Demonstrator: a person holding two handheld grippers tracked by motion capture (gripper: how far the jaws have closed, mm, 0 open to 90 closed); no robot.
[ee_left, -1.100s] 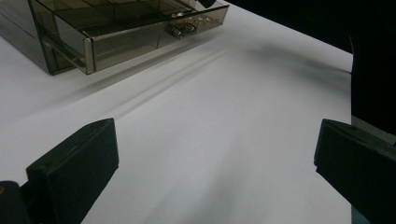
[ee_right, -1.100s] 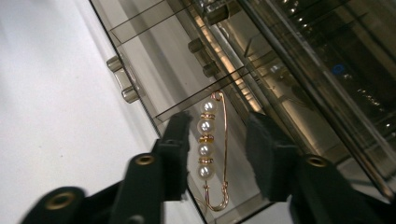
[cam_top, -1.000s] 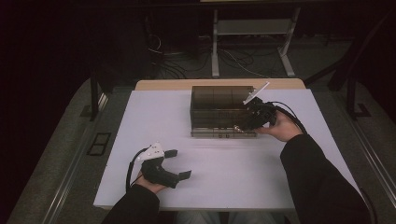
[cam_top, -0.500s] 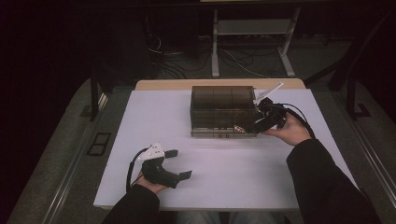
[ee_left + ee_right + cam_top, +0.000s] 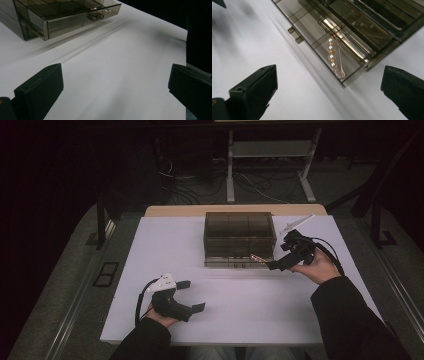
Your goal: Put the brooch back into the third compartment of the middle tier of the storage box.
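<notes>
While the left gripper idles agape at near left, the right gripper, jaws spread and empty, sits just right of the gold pearl-beaded pin, lying lengthwise in the smoky transparent plastic drawer box's pulled-out drawer.

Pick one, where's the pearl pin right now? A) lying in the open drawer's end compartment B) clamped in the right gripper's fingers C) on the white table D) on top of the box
A: the pearl pin lies flat inside the pulled-out drawer, in its end compartment, while the right gripper hangs open, off it.
</notes>
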